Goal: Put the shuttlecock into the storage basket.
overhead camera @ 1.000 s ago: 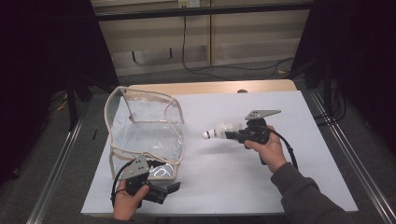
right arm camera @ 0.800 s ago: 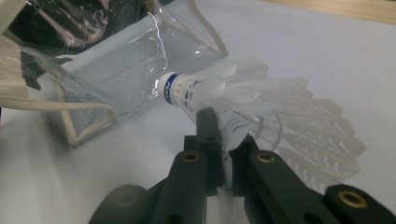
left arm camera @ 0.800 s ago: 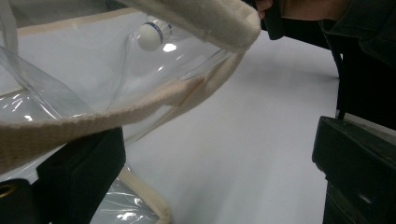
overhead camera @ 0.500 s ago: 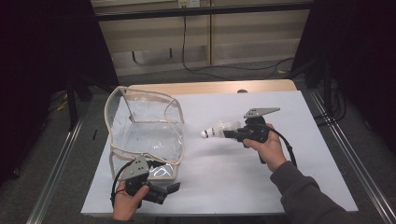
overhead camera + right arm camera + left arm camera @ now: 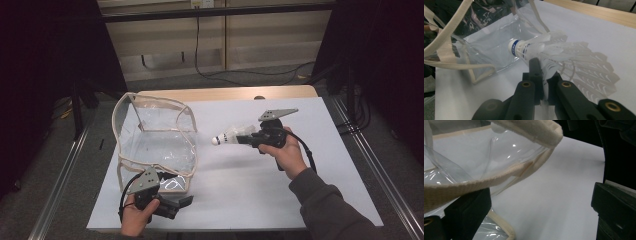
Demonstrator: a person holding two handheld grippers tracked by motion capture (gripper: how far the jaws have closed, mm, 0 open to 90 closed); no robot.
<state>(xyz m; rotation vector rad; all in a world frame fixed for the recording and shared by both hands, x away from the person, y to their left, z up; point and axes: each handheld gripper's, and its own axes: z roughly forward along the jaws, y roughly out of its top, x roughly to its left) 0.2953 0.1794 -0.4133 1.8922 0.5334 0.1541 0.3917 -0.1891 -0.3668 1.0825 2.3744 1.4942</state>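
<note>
A white shuttlecock (image 5: 229, 136) (image 5: 544, 48) with a blue-banded cork hangs above the white table sheet (image 5: 240, 185). My right gripper (image 5: 245, 139) (image 5: 541, 65) is shut on its feathers, and the cork points at the clear bag. That clear plastic bag (image 5: 155, 145) (image 5: 486, 47) with cream trim stands open at the table's left. My left gripper (image 5: 181, 202) (image 5: 541, 200) sits at the bag's near corner with its jaws wide apart. The bag's cream rim (image 5: 486, 182) lies across its left jaw; nothing is pinched between the jaws.
The wooden table edge (image 5: 225, 93) runs along the back. Metal rails (image 5: 372, 165) flank the table on both sides. A black cable (image 5: 302, 145) trails from the right gripper. White sheet lies bare between the bag and the right hand.
The right gripper has lifted the shuttlecock slightly and edged it toward the bag. The left gripper and the bag have stayed still.
</note>
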